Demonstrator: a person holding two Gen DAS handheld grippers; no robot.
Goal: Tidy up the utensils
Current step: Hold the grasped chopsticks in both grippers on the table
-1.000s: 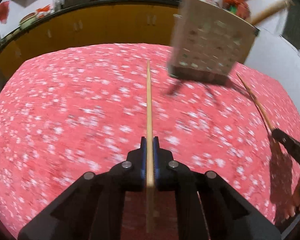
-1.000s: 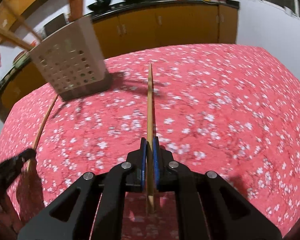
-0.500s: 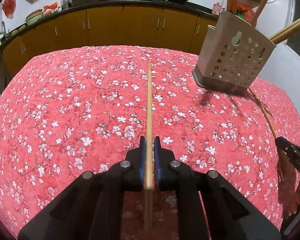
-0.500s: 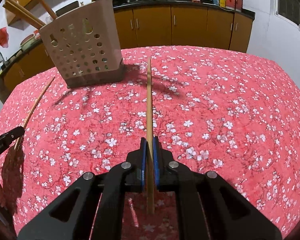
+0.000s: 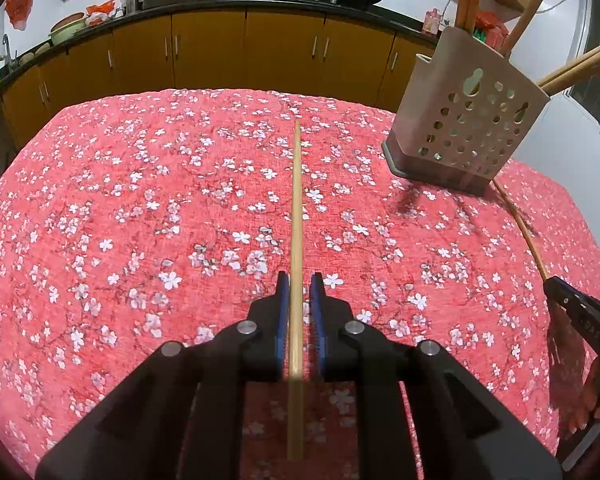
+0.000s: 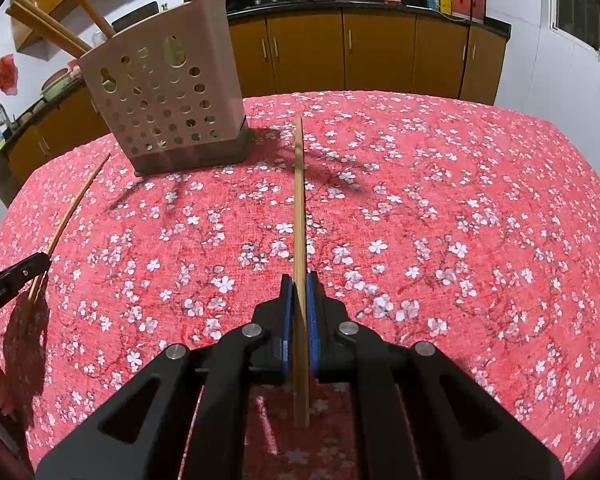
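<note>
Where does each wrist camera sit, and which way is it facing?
Left wrist: on the left gripper, facing along left chopstick over the tablecloth, utensil holder right; jaws just opening, chopstick loose between; right gripper at right edge.
Right wrist: on right gripper, shut on right chopstick, holder left; left gripper at left edge.
Shared: holder, tablecloth, cabinets, both grippers.

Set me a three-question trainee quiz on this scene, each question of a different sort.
1. True or false: the utensil holder lies tipped over on its side.
2. What is clamped in the right gripper? A) a metal spoon B) a wooden chopstick C) a fork
3. Fill in: the tablecloth is red, printed with white ____.

Key: 1 false, it stands on its base with sticks poking out of the top; 2 B; 3 flowers.
</note>
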